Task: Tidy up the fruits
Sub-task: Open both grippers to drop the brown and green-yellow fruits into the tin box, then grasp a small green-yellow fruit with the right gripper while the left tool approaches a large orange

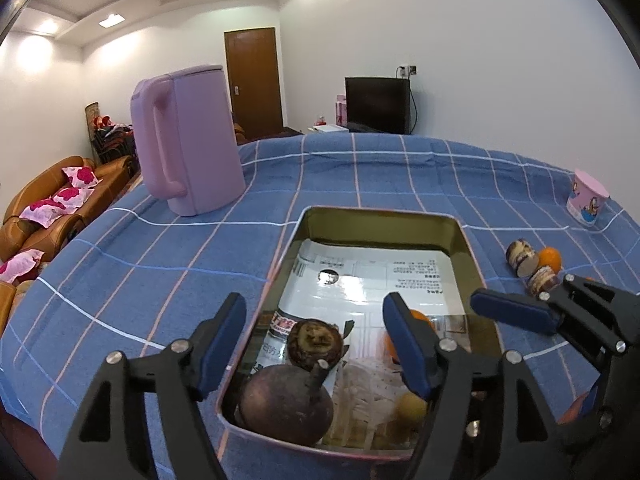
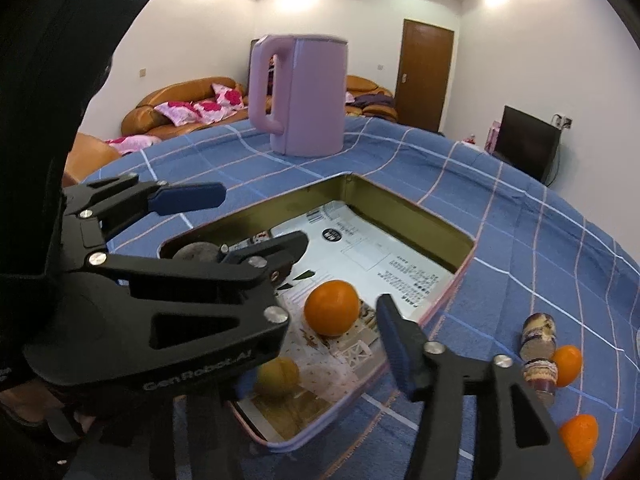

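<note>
- Left wrist view: we take the tin tray (image 1: 460, 236) as landmark. The left gripper (image 1: 316, 344) hangs over its near end, fingers spread and holding nothing; a dark mangosteen (image 1: 286, 404) lies directly beneath them, against the tray's near wall.
- Inside the tray we also see a brown round fruit (image 1: 316, 344) just beyond the mangosteen, an orange (image 2: 331, 307) and a small yellow fruit (image 2: 278, 376).
- Right wrist view: the right gripper (image 2: 340, 344) hovers over the tray's near right corner, fingers released and empty, with the orange between and just beyond them.
- Outside the tray, to its right on the blue checked cloth (image 2: 520, 240), remain two banded cylindrical pieces (image 2: 538, 346) lying end to end, long axis running away from the camera, a small orange fruit (image 2: 567, 365) touching them, and another orange fruit (image 2: 580, 436) nearer.
- We judge the right gripper nearer these stragglers; they lie to the right of its fingers.
</note>
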`<state>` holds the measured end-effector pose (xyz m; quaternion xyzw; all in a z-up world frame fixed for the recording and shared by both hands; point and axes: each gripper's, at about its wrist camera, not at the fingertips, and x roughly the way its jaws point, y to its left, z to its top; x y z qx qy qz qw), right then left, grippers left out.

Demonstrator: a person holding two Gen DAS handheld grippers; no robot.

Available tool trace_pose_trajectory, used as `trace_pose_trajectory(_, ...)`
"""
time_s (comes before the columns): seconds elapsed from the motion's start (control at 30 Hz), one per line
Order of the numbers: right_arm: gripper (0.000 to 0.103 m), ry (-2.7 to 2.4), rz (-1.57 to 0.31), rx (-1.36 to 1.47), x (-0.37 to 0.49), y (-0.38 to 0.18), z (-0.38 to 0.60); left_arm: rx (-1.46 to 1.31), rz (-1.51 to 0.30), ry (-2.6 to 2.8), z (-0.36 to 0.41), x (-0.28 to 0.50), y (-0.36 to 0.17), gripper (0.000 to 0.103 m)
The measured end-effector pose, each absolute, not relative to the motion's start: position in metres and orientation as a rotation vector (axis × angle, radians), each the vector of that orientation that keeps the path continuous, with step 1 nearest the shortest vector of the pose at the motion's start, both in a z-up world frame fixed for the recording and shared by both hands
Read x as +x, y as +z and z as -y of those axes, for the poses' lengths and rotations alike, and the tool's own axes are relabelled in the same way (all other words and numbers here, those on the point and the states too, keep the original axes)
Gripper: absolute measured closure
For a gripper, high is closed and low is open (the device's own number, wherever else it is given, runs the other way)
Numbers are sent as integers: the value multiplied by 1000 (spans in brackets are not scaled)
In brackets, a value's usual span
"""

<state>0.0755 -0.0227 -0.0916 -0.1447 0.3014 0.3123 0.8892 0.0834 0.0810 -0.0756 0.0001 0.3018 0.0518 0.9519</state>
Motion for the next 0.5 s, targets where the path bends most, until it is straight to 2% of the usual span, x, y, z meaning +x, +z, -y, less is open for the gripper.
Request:
trace_pose_trajectory(0.13, 41, 632, -607, -258, 75, -88, 32, -26, -585, 107, -84, 78, -68, 29)
trace_pose_trajectory(0.23, 41, 610, -591, -246, 73, -85, 37, -50, -551, 108, -85, 71, -60, 23)
trace_pose_trajectory(0.5, 42, 503, -539, -205, 64, -70, 81, -66, -491, 78, -64, 61, -44, 18)
